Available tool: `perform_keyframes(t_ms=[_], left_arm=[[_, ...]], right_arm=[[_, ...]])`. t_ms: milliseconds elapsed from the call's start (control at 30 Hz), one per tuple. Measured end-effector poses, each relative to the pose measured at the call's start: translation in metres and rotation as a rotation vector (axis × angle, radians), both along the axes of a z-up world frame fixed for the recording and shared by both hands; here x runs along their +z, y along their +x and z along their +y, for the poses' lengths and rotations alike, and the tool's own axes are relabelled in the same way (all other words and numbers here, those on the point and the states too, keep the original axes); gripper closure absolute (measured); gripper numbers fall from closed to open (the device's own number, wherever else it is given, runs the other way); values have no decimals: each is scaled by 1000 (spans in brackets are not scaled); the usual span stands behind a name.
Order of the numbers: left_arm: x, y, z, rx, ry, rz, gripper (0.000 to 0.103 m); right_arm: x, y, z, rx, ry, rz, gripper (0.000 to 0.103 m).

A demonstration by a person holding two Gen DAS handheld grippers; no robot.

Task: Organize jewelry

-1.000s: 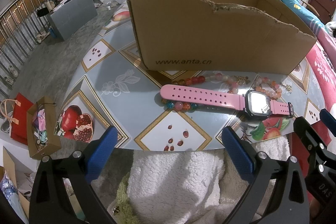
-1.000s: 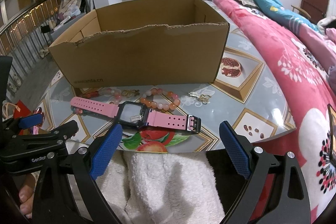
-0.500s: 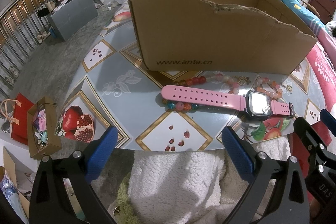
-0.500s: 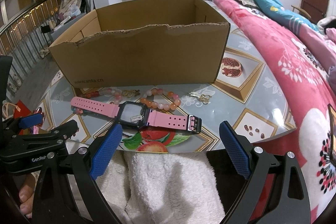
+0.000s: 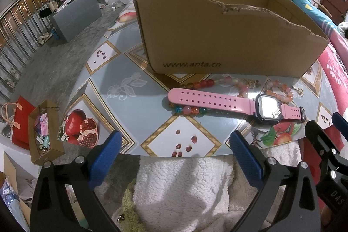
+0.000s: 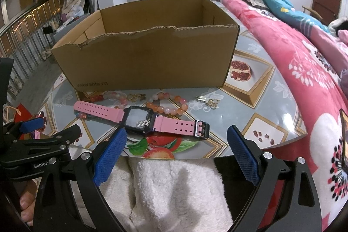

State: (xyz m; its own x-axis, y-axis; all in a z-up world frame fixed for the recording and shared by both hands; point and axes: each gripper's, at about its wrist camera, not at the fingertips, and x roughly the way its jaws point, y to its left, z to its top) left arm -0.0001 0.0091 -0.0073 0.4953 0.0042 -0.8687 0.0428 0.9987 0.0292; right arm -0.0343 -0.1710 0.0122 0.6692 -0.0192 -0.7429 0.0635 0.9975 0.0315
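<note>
Dim indoor light, glare on the glossy table (image 5: 134,101), fisheye-bent dark edges.

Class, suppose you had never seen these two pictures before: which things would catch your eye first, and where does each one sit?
First the pink watch, lying flat near the table's front edge, one strap end resting across a beaded bracelet. Behind it stands a big open cardboard box with a torn front rim. Both the left tongs and the right tongs hang open and empty just short of the table.
</note>
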Motion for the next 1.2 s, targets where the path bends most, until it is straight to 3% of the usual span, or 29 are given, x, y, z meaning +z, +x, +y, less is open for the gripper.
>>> perform_keyframes(t_ms=[1200], left_arm=[[3, -1, -2, 2, 7, -3, 6]], right_arm=[[0, 0, 1, 1, 1, -3, 14]])
